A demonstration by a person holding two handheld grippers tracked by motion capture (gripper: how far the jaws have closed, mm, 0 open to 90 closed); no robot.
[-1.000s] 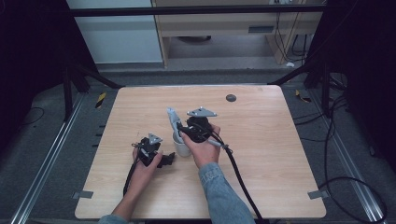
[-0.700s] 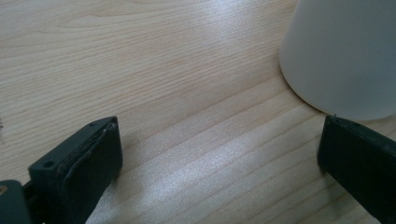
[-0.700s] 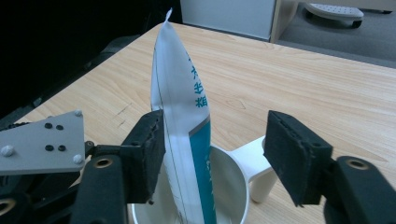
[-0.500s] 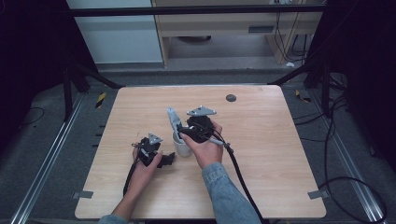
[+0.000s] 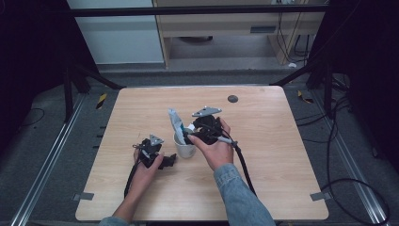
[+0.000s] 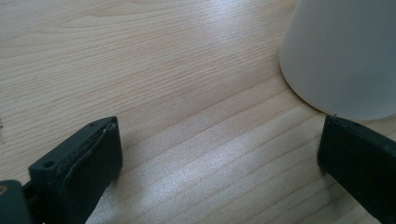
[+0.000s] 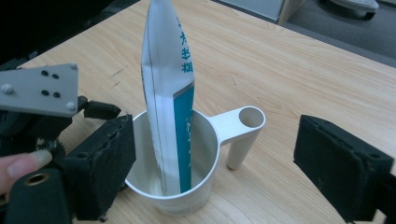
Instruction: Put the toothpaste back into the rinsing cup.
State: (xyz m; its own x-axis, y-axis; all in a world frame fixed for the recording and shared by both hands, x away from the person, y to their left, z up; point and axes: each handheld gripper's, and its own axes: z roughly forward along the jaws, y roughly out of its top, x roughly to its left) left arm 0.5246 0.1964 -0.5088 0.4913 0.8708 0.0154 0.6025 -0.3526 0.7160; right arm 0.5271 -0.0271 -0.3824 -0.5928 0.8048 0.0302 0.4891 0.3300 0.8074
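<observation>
High view looks down; both gripper views closely share the cup (image 7: 175,163).

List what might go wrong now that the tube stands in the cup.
1. The tube stands tall and tilted in the cup; it may tip the cup or fall out.
2. The right gripper, whose jaws have just been opening, sits astride the cup; pulling back could catch the handle.
3. The left gripper, open beside the cup, could nudge it.

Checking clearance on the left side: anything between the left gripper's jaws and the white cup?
Nothing. In the left gripper view, bare table lies between the open left gripper and the white cup.
</observation>
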